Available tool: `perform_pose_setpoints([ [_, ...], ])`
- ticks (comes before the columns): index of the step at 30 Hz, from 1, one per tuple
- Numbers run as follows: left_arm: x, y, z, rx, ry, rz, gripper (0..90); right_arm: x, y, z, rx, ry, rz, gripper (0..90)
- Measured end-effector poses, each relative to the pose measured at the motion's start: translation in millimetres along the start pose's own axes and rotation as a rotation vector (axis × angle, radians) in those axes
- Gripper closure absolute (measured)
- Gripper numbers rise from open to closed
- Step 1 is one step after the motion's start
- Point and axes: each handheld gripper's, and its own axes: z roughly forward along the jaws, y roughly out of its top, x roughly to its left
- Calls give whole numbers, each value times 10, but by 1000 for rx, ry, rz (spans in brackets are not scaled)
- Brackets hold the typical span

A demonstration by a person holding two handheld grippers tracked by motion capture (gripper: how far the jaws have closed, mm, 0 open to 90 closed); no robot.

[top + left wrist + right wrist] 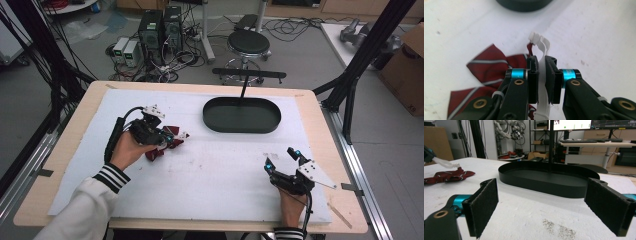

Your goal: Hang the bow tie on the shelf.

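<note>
One dark red bow tie with thin white stripes (487,65) is lying on the white foam sheet (220,175) that is covering the pale wooden table (65,150), toward the table's left half, and its white elastic neck strap (543,75) is being pinched between the two black jaws of the left gripper (541,63). The left gripper view is showing that grip close up: the pads are pressing flat on the strap, whose free end with a small white plastic clasp (534,38) is curling up just past the jaw tips, while the red fabric is spreading out to the left of the jaws. The high view is too small to be showing the strap, but it is placing the left gripper (172,137) right over the bow tie (162,147). From the right gripper view, the bow tie (447,176) is sitting far off at the left with the strap (446,163) rising from it. Beyond it, the black oval metal tray with an upright stem (241,115) is standing near the far edge. The right gripper (282,159) is resting well apart near the front right, its jaws standing wide apart with nothing between them.
</note>
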Motion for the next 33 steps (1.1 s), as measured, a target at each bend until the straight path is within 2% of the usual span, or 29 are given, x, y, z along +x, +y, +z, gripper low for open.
perform_pose_setpoints([
  [1, 15, 31, -34, -32, 0, -6, 813, 0, 0, 0, 0, 0, 0, 111],
  [3, 23, 52, -57, -47, 3, -9, 814, 0, 0, 0, 0, 0, 0, 111],
  [8, 51, 174, -146, -126, 14, -11, 815, 0, 0, -1, -2, 1, 3, 111],
  [9, 48, 233, -174, -155, 24, -5, 814, 0, 0, -2, -2, 3, 3, 111],
  [13, 44, 327, -189, -192, 31, 8, 816, 2, -1, -4, -6, 1, 1, 111],
  [20, 51, 577, -148, -295, 20, 13, 818, 3, -3, -9, -9, -1, 4, 111],
  [25, 34, 813, -140, -338, 16, 21, 818, -2, -4, -9, -9, 1, 5, 111],
  [26, 22, 896, -141, -352, 15, 29, 819, -2, -3, -9, -9, 1, 5, 111],
  [27, 22, 896, -141, -352, 15, 29, 819, -2, -3, -9, -9, 1, 5, 111],
  [33, -27, 1177, -120, -402, 17, 65, 819, -2, -3, -9, -10, 1, 6, 111],
])
